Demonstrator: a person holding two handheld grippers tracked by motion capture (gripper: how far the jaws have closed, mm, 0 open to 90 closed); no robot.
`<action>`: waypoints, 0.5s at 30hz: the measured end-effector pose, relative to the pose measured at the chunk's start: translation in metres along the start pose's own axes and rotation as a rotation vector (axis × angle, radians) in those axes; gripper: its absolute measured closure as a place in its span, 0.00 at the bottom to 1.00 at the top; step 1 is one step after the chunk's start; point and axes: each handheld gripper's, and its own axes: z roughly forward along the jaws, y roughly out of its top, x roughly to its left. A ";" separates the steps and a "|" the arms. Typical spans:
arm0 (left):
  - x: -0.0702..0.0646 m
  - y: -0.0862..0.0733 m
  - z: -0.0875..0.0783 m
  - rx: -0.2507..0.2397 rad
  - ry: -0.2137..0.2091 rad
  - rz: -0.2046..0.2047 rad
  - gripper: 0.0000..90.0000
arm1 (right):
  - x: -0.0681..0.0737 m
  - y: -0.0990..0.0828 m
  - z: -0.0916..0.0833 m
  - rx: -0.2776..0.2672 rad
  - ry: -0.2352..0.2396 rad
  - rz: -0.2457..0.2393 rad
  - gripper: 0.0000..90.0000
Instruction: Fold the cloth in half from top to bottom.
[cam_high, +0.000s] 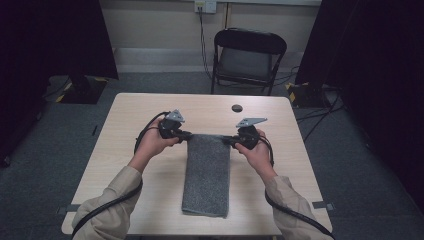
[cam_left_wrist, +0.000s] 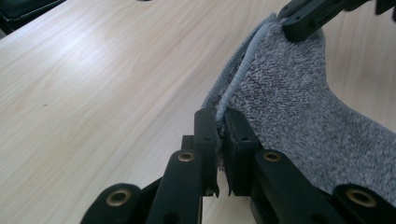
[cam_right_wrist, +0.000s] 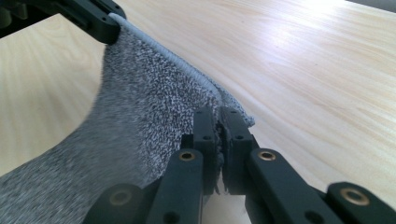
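Now the grey speckled towel (cam_high: 207, 175), seemingly folded lengthwise, has its far hemmed edge pinched by the left gripper (cam_left_wrist: 221, 122) and right gripper (cam_right_wrist: 218, 116).

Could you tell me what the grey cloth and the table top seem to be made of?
Grey cloth: apparently a soft terry or knitted textile, going by its speckled, fuzzy matte surface and corded hem. Table top: pale wood-grain, probably laminate, since the streaked grain carries a smooth, soft sheen.

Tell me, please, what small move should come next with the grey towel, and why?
Probably lift both corners a little higher: the left gripper and right gripper each pinch a far corner of the grey towel, while its near part lies on the table.
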 end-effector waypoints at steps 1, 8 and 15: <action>-0.003 -0.002 0.000 0.002 -0.005 0.001 0.94 | 0.003 -0.002 -0.002 -0.001 0.005 -0.008 0.96; -0.024 -0.016 0.000 0.023 -0.031 0.016 0.94 | 0.026 -0.024 -0.016 0.022 0.028 -0.054 0.95; -0.042 -0.034 0.004 0.068 -0.058 0.026 0.94 | 0.040 -0.044 -0.020 0.045 0.040 -0.069 0.95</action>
